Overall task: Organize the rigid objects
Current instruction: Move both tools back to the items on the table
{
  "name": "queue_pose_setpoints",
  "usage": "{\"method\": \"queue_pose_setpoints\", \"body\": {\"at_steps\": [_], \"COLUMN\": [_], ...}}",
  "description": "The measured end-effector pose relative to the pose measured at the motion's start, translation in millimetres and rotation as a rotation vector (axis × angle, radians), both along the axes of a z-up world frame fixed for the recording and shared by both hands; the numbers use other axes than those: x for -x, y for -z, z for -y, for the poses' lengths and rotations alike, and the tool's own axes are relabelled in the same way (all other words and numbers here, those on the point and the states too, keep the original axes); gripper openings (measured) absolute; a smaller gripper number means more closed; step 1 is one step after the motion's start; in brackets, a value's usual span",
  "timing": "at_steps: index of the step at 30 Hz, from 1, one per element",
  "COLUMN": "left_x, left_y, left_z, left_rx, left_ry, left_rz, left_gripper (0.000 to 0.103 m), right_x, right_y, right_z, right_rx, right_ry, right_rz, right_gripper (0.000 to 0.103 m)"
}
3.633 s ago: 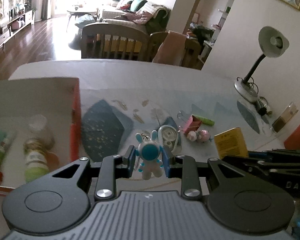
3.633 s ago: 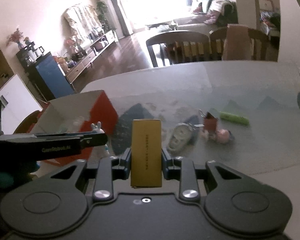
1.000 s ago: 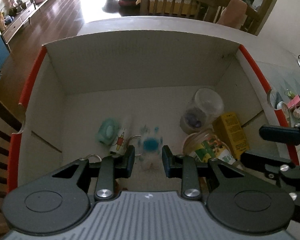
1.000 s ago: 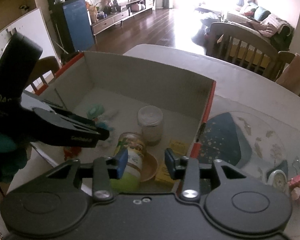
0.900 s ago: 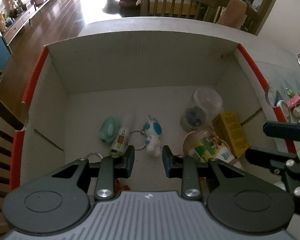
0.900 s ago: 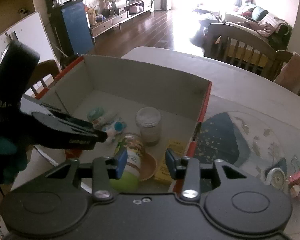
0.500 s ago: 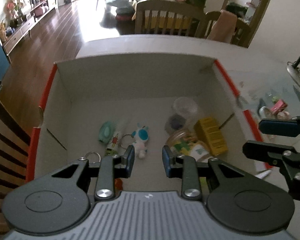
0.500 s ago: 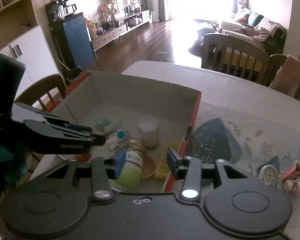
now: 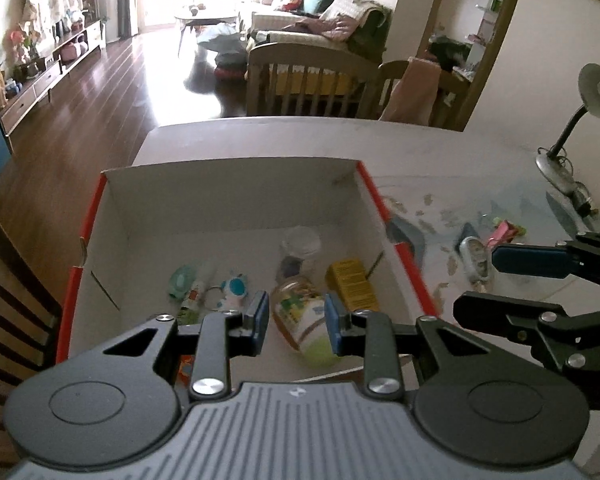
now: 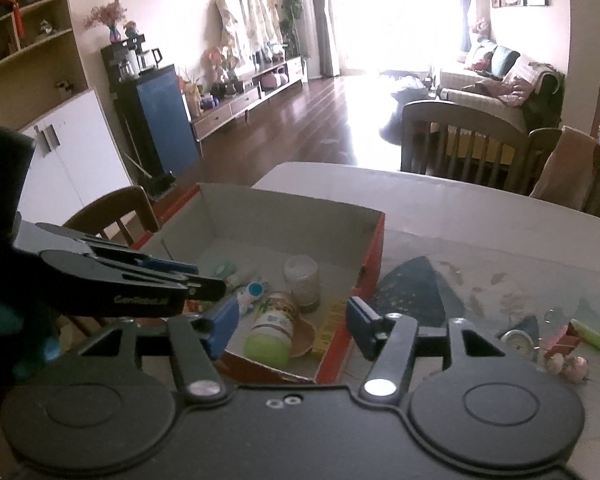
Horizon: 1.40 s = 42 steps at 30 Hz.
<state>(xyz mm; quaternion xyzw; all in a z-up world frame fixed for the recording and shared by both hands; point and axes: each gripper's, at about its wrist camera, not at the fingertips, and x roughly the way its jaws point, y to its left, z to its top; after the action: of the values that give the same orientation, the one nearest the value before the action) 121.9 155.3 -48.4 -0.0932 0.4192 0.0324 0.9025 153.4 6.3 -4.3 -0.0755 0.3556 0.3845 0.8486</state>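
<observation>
A red-edged cardboard box (image 9: pixel 236 184) (image 10: pixel 374 248) on the table holds the blue-and-white astronaut keychain (image 9: pixel 233 291) (image 10: pixel 252 291), the yellow box (image 9: pixel 352 284) (image 10: pixel 329 326), a green-capped bottle (image 9: pixel 304 322) (image 10: pixel 272 330), a clear jar (image 9: pixel 300 250) (image 10: pixel 305 278) and a teal item (image 9: pixel 182 278). My left gripper (image 9: pixel 293 320) is open and empty above the box's near side. My right gripper (image 10: pixel 292 326) is open and empty over the box's near right corner. Outside the box lie a small clock (image 9: pixel 476 254) (image 10: pixel 516 340), a red clip (image 10: pixel 568 338), a green marker (image 10: pixel 590 338) and a pink toy (image 10: pixel 568 364).
A desk lamp (image 9: pixel 568 132) stands at the table's far right. Wooden chairs (image 9: pixel 312 80) (image 10: pixel 460 140) stand at the far side and another chair (image 10: pixel 112 216) at the left. A patterned mat (image 10: pixel 416 288) lies beside the box.
Both grippers have let go of the keychain and the yellow box, which now lie in the cardboard box. Both have pulled back and up from the box; the right jaws have opened wider.
</observation>
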Motion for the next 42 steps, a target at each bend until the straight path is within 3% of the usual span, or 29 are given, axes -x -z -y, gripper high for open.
{"method": "queue_pose_setpoints", "body": {"at_steps": [4,8,21,22,24,34,36,42], "left_x": [5.3,10.1,15.4,14.7,14.2,1.3,-2.6,-17.2], "left_y": [-7.6,-14.2,-32.7,-33.3,-34.8,-35.0,-33.4,-26.6], "left_z": [13.4,25.9,79.5,83.6,92.7,134.7,143.1,167.9], "left_rx": [-0.012,-0.01,-0.004,-0.005,-0.009,0.003,0.004,0.012], "left_ry": [0.012,0.015,0.018,0.018,0.015,0.021,0.027,0.038], "left_rz": [0.015,0.045,0.107,0.108,0.118,0.141,0.145,0.157], "left_gripper": [0.03,0.064,0.065,0.068,0.084,0.085,0.094,0.1], "right_x": [4.4,8.7,11.5,10.9,8.3,-10.5,-14.6,-28.7], "right_y": [-5.8,-10.4,-19.2,-18.9,-18.6,-13.2,-11.0,-0.7], "right_z": [14.1,30.2,96.8,101.3,110.8,169.1,179.9,214.0], "right_rx": [-0.027,-0.049,-0.121,-0.125,-0.128,-0.147,-0.144,-0.125], "right_ry": [0.006,0.009,0.049,0.055,0.068,0.135,0.149,0.195], "right_rz": [0.008,0.018,0.047,0.048,0.048,0.034,0.035,0.023], "right_gripper": [0.065,0.07,0.09,0.091,0.092,0.092,0.092,0.092]}}
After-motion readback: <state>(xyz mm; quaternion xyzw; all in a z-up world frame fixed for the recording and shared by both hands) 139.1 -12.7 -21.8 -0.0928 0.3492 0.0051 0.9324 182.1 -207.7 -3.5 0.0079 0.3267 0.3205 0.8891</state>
